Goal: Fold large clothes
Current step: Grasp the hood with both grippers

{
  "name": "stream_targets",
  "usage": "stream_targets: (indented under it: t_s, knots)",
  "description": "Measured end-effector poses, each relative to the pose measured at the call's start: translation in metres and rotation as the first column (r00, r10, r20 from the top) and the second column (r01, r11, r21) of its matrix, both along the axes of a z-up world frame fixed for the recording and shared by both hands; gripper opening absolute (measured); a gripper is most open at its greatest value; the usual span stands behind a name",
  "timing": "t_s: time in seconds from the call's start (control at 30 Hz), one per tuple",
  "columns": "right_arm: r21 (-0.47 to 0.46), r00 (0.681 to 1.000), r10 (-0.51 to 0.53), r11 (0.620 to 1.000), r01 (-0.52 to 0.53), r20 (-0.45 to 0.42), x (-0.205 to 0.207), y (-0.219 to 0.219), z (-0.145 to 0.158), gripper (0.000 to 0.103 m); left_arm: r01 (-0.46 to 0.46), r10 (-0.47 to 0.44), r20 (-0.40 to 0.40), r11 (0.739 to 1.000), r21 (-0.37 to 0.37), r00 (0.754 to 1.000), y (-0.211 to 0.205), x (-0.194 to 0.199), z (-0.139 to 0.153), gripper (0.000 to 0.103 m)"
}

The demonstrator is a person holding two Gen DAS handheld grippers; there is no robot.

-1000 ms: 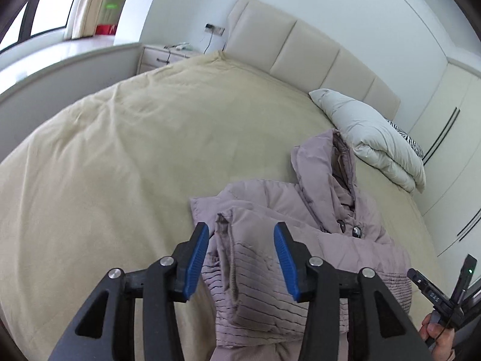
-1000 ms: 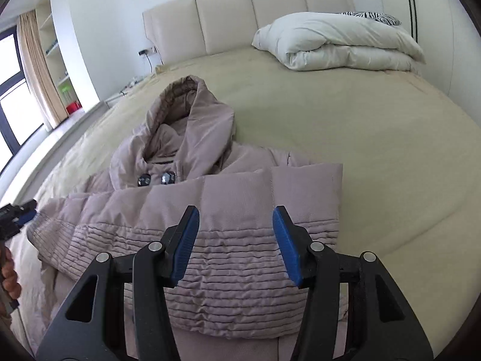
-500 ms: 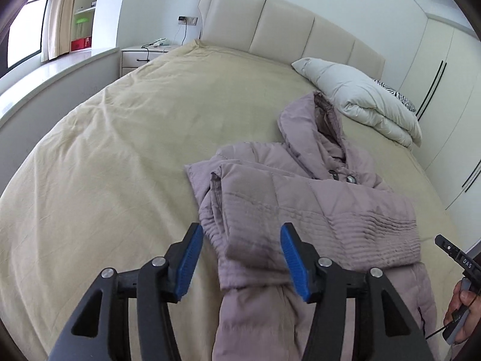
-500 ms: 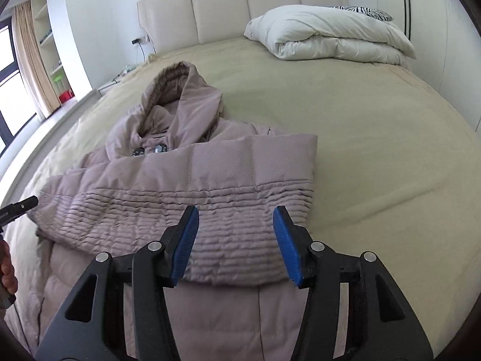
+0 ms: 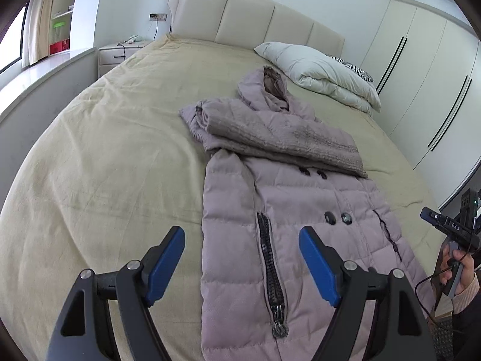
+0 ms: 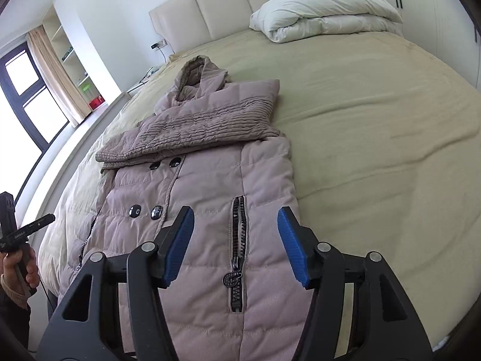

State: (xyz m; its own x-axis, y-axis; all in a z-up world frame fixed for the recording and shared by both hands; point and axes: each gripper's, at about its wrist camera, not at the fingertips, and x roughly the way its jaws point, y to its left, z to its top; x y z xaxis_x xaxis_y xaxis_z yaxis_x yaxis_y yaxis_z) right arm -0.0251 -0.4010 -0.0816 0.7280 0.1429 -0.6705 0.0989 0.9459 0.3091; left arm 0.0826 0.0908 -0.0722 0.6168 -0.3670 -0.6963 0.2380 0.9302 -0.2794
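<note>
- Padded coat (image 5: 288,198) lies face up along the bed (image 5: 99,156), hood (image 5: 267,90) toward the headboard (image 5: 240,15), hem toward the cameras
- Both sleeves (image 6: 192,126) are already folded across the chest in a stacked band just below the hood; the long lower body is not yet folded
- Judged handling: quilted, puffy, soft and bulky, light for its size; the smooth shell will likely slide and spring back, so a deep bite on a doubled edge is advised
- Suggested hold: the two hem corners or side seams near the pocket zips (image 5: 272,273); avoid the buttons (image 6: 144,211) and zip pulls
- Left tool (image 5: 242,267): jaws apart and opening, above the coat's left edge, nothing between the pads
- Right tool (image 6: 236,246): jaws apart and opening, over the right pocket zip (image 6: 237,240), clamped on nothing
- Bed cover is beige, soft, lightly creased; ample bare room either side of the coat
- Room: folded white duvet (image 6: 324,12) near the headboard, bedside cabinet (image 5: 120,55), wardrobe doors (image 5: 427,69), window (image 6: 27,99) with shelving beside it
</note>
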Motion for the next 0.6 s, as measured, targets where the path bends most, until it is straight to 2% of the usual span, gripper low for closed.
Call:
stream_targets:
  t_s: [0.1, 0.17, 0.27, 0.4, 0.47, 0.53, 0.6]
  knots:
    - [0.017, 1.0, -0.026, 1.0, 0.026, 0.011, 0.009, -0.005, 0.007, 0.057, 0.009, -0.009, 0.051, 1.0, 0.0, 0.999, -0.013, 0.026, 0.025, 0.086]
    - [0.017, 0.999, -0.022, 1.0, 0.022, 0.027, 0.027, -0.002, 0.014, 0.057, 0.0, -0.002, 0.081, 1.0, 0.029, 0.997, -0.027, 0.054, 0.039, 0.088]
    - [-0.005, 0.999, 0.01, 1.0, -0.01, 0.038, 0.079, 0.01, 0.025, 0.057, -0.011, 0.006, 0.097, 0.999, 0.046, 0.995, -0.05, 0.11, 0.055, 0.089]
    - [-0.035, 0.994, 0.088, 0.996, -0.085, 0.062, 0.162, 0.031, 0.043, 0.057, -0.021, 0.012, 0.102, 0.996, 0.089, 0.995, -0.093, 0.204, 0.067, 0.089]
    - [-0.045, 0.992, 0.113, 0.993, -0.111, 0.048, 0.214, 0.034, 0.048, 0.057, -0.037, 0.026, 0.104, 0.994, 0.099, 0.994, -0.115, 0.253, 0.069, 0.089]
    - [-0.079, 0.993, 0.111, 0.991, -0.108, 0.035, 0.266, 0.033, 0.053, 0.057, -0.026, 0.013, 0.091, 0.989, 0.142, 0.996, -0.14, 0.302, 0.063, 0.089]
    - [-0.061, 0.992, 0.129, 0.99, -0.128, 0.008, 0.321, 0.027, 0.054, 0.057, -0.01, -0.002, 0.064, 0.985, 0.174, 0.998, -0.163, 0.347, 0.049, 0.089]
